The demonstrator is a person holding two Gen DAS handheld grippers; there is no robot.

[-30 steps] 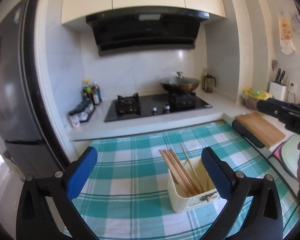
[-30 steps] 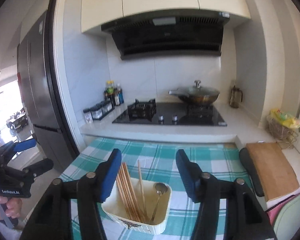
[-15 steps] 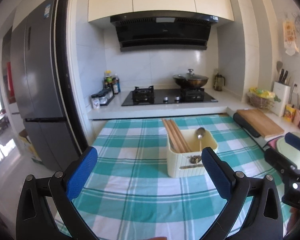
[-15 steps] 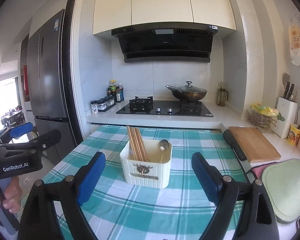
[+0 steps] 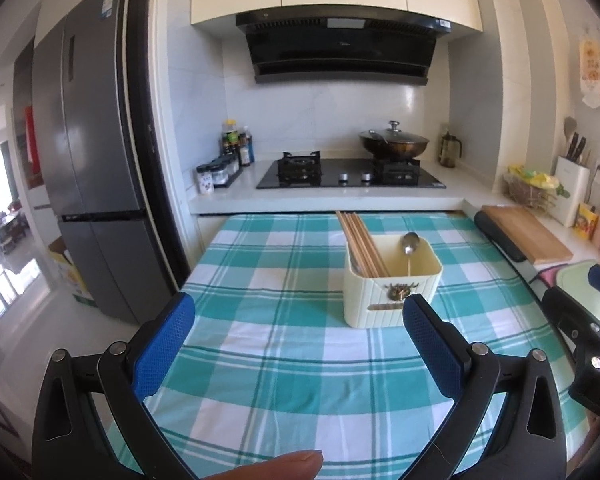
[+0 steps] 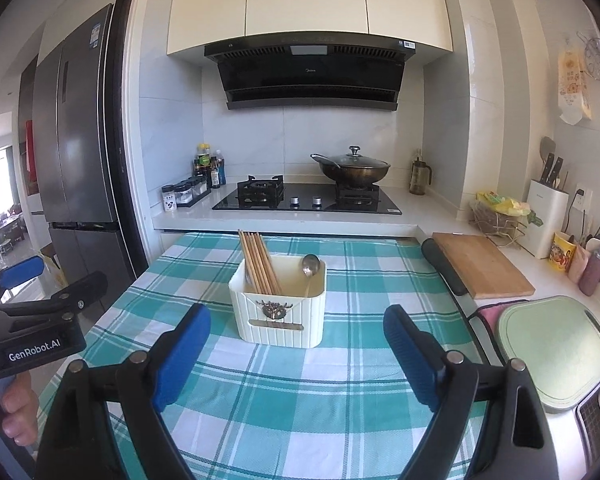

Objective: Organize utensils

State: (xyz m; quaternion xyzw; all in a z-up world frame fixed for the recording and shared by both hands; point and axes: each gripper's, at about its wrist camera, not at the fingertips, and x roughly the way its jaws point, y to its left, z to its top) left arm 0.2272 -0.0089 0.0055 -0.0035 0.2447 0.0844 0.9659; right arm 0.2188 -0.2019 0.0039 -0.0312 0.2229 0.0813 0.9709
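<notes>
The cream utensil holder (image 6: pixel 278 310) stands on the checked cloth (image 6: pixel 340 400) that covers the bench, ahead of both pairs of fingers and apart from them, with bare cloth between. Seen from the right gripper (image 6: pixel 296 354), it sits almost straight ahead, centred in the gap between the two blue fingers (image 6: pixel 182 354). Seen from the left gripper (image 5: pixel 298 346), it lies ahead but off toward the right-hand finger (image 5: pixel 430 346), so the right hand has the more direct line to it; which hand is actually nearer I cannot tell. Both pairs of fingers stand wide apart with nothing between them, and the right pair has just been opening. Inside the holder, a bundle of wooden chopsticks (image 6: pixel 258 262) leans in the left part, their long axis running up and away from the fingers and tilting left. A metal spoon (image 6: pixel 310 268) stands nearly upright toward the right, bowl uppermost. Everything the task names appears already gathered in the holder, so sorting looks close to finished. Should either hand go back in, the move would be forward and slightly down, closing across the thin shafts rather than along them.
</notes>
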